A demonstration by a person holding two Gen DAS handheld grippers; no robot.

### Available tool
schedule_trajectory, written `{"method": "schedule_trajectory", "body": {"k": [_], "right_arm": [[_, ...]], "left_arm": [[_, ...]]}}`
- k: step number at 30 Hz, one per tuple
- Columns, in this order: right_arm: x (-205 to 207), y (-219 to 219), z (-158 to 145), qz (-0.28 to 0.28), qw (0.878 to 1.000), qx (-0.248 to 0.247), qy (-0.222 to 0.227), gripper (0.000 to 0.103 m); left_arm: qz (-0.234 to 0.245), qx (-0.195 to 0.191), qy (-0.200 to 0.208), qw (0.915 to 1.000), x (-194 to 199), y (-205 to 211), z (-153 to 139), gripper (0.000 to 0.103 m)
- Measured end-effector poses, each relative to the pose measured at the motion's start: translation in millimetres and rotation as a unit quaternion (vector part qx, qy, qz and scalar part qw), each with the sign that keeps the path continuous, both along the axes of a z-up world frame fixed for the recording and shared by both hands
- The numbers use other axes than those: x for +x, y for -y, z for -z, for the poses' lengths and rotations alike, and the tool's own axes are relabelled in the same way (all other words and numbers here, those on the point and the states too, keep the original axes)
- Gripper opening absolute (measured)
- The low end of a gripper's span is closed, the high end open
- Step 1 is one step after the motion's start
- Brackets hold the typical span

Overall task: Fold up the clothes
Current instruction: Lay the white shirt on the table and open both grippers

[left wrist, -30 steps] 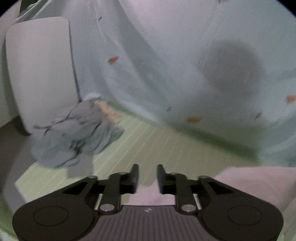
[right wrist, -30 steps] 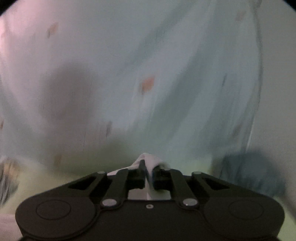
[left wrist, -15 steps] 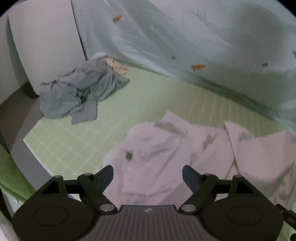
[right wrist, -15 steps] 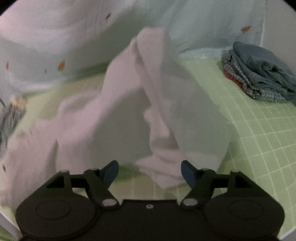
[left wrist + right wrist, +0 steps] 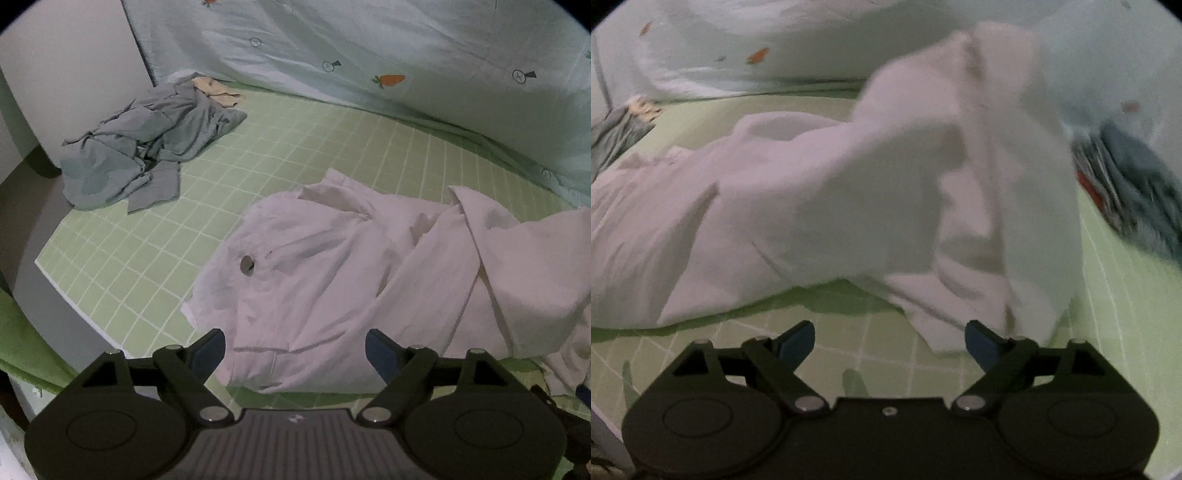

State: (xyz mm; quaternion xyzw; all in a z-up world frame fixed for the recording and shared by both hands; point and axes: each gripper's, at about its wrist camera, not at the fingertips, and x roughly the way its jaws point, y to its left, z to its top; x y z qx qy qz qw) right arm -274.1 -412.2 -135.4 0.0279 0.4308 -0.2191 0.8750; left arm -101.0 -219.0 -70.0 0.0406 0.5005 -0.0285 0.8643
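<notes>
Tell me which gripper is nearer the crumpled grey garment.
Left. The grey garment lies ahead-left of the left gripper; from the right gripper it shows only at the far left edge, beyond the white shirt.

your right view motion-blurred, stack (image 5: pixel 1137 192) at right smeared, contents unreadable, white shirt (image 5: pixel 332 280) cut off by left view's right edge, grey pile (image 5: pixel 613 136) clipped at right view's left edge

One white garment (image 5: pixel 332 280), one grey crumpled garment (image 5: pixel 147 147), one folded stack (image 5: pixel 1130 188), two tools: left (image 5: pixel 295 347), right (image 5: pixel 890 343).
</notes>
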Motion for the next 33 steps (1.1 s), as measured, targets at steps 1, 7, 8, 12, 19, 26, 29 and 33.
{"method": "schedule_trajectory", "body": {"k": [1, 7, 8, 12, 19, 26, 29, 33], "right_arm": [[6, -5, -1, -0.01, 1.0, -0.017, 0.001, 0.089], [42, -22, 9, -0.036, 0.994, -0.101, 0.001, 0.087], [44, -20, 9, -0.029, 0.993, -0.115, -0.001, 0.083], [47, -13, 4, 0.011, 0.986, -0.167, -0.011, 0.063], [52, 0, -3, 0.08, 0.963, -0.256, -0.028, 0.01], [58, 4, -10, 0.087, 0.979, -0.181, -0.037, 0.06], [59, -4, -1, 0.102, 0.984, -0.139, -0.047, 0.063], [49, 6, 10, 0.129, 0.982, -0.128, -0.061, 0.08]], "left_arm": [[0.003, 0.0, 0.001, 1.0, 4, 1, 0, 0.084], [0.028, -0.008, 0.002, 0.9996, 34, 5, 6, 0.086], [0.031, -0.01, 0.0, 0.9995, 41, 5, 8, 0.086], [0.055, -0.014, -0.024, 0.9981, 70, 7, 24, 0.086], [0.052, -0.021, -0.083, 0.995, 119, -8, 60, 0.086], [0.06, -0.024, -0.118, 0.991, 141, -15, 86, 0.091], [0.066, -0.024, -0.124, 0.9899, 143, -14, 92, 0.094], [0.071, -0.02, -0.127, 0.9891, 143, -13, 97, 0.102]]}}
